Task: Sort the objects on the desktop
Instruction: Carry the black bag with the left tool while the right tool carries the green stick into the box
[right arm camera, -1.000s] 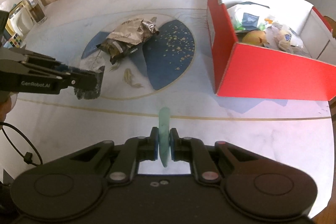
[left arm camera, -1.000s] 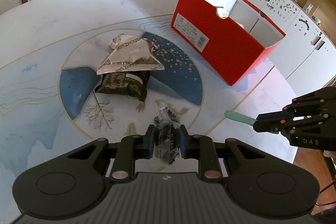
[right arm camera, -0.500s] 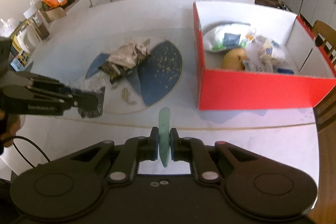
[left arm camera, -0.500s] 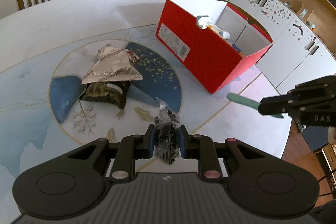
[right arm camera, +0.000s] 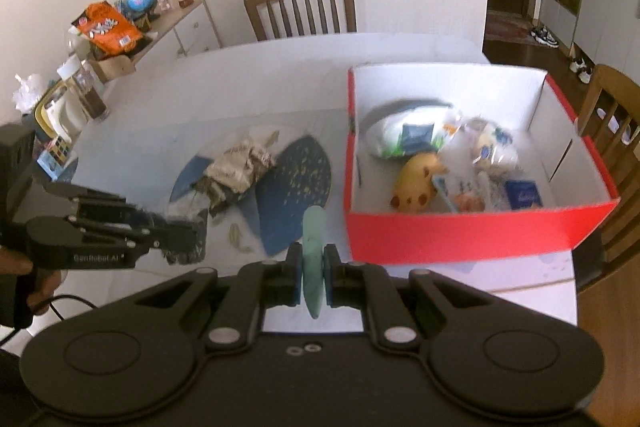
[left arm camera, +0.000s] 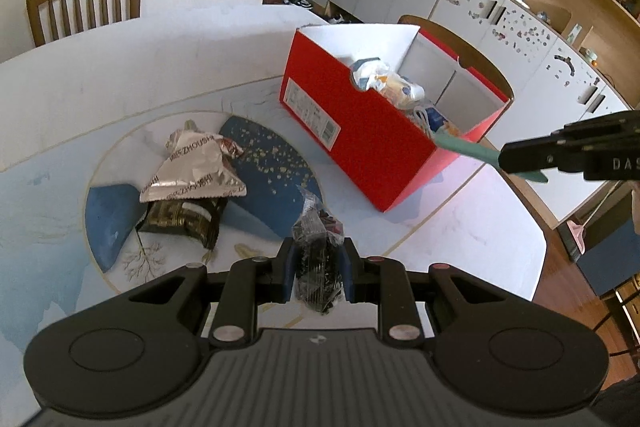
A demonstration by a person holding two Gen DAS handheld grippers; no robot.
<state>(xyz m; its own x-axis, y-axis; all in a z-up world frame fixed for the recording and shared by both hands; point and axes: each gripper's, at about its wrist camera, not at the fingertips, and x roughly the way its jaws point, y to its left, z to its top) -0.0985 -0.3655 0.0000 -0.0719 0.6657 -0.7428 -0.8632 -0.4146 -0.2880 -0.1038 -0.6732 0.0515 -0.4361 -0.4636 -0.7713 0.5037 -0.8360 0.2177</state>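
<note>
Marble table (left arm camera: pixel 120 75), red box (right arm camera: pixel 460 231) holding snacks, claws clenched on wrapper (left arm camera: pixel 318 259), green strip (right arm camera: pixel 313 259)

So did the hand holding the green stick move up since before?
Yes. In the right wrist view, the right gripper with the green stick has risen: the red box now shows much more of its inside.

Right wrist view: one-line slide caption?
Right tool grips a flat green piece near the red box; left tool holds a dark packet.
</note>
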